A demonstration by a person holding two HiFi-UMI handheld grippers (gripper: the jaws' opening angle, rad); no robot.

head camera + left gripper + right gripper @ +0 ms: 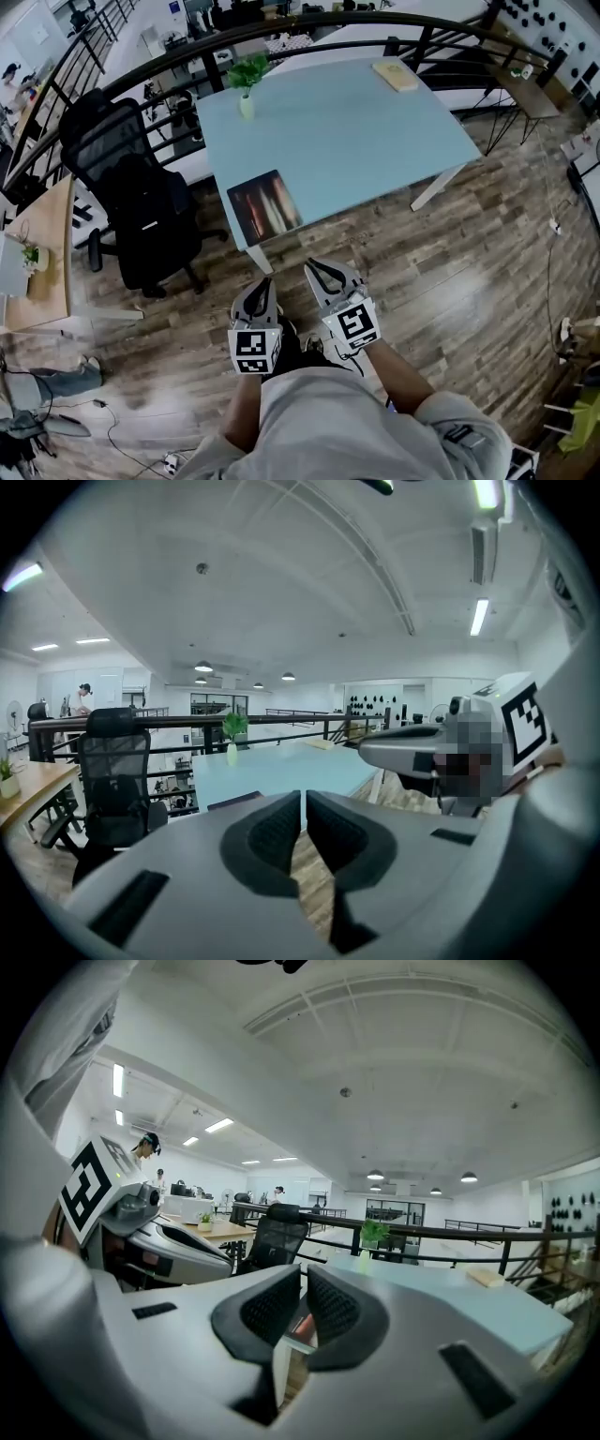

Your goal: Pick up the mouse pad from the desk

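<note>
The mouse pad point(265, 206) is a dark rectangle with reddish streaks. It lies flat on the near left corner of the light blue desk point(356, 131). Both grippers hang over the wooden floor, short of the desk's front edge. My left gripper point(259, 298) points toward the pad from below it, jaws together with nothing between them. My right gripper point(324, 273) is a little closer to the desk, also closed and empty. In the left gripper view the pad point(234, 801) shows as a thin dark strip beyond that gripper point(305, 799). The right gripper point(303, 1274) faces the desk corner.
A black office chair point(131, 187) stands left of the desk. A small plant in a white vase point(247, 82) and a tan book point(396, 75) sit at the far side. A curved black railing point(375, 28) runs behind. A wooden desk point(42, 253) is at far left.
</note>
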